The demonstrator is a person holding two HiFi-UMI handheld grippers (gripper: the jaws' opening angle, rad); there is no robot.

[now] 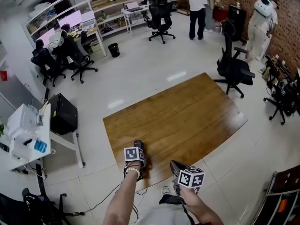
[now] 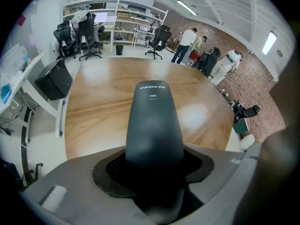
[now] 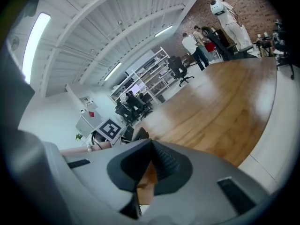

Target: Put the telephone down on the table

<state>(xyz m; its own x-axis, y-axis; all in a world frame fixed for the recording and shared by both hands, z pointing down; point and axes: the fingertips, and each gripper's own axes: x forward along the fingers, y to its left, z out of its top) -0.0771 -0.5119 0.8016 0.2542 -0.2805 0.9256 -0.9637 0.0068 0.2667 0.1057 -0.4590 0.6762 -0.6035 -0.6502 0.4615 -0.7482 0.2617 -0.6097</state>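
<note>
A dark grey telephone handset (image 2: 153,121) with small white print near its top sticks forward from between the jaws of my left gripper (image 2: 154,172), which is shut on its lower end. In the head view that gripper (image 1: 137,149) hangs over the near left corner of the bare wooden table (image 1: 187,111), pointing steeply down, with the handset (image 1: 138,144) showing just past the marker cube. My right gripper (image 1: 176,165) is at the table's near edge, to the right of the left one. Its ribbed pads (image 3: 164,161) meet at the tip with nothing between them.
A black office chair (image 1: 233,67) stands at the table's far right corner. At the left is a white side desk (image 1: 44,135) with devices, and a black box (image 1: 63,114) next to it. Two people (image 1: 197,8) and a white humanoid robot (image 1: 262,22) stand far off.
</note>
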